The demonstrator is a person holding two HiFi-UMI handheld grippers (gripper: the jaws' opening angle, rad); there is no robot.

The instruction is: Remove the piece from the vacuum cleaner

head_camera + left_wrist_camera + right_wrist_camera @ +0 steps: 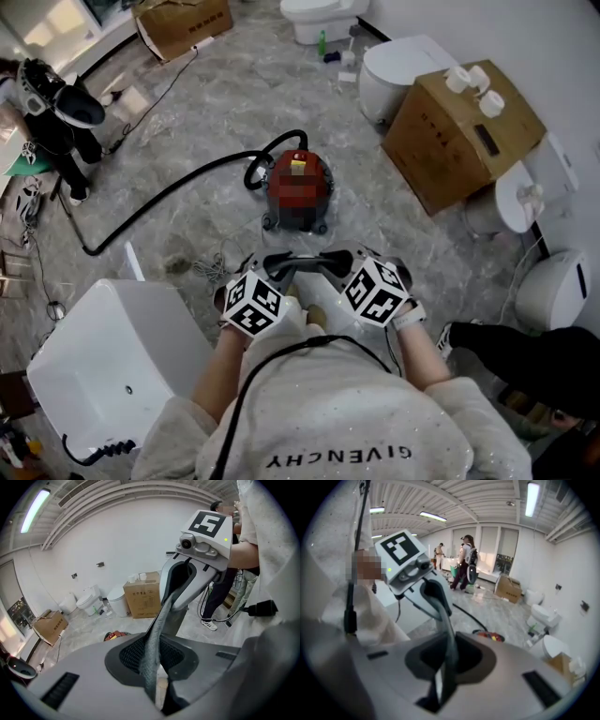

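Your left gripper and right gripper clamp the piece's ends. It looks thin, light, bendy; grip gently.

place: sanitary-ware storeroom | evidence: toilets, white tub, cardboard boxes, marble floor

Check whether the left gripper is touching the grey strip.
Touching. The left gripper view shows the grey strip running down into the left gripper, whose fingers are closed on it with no gap.
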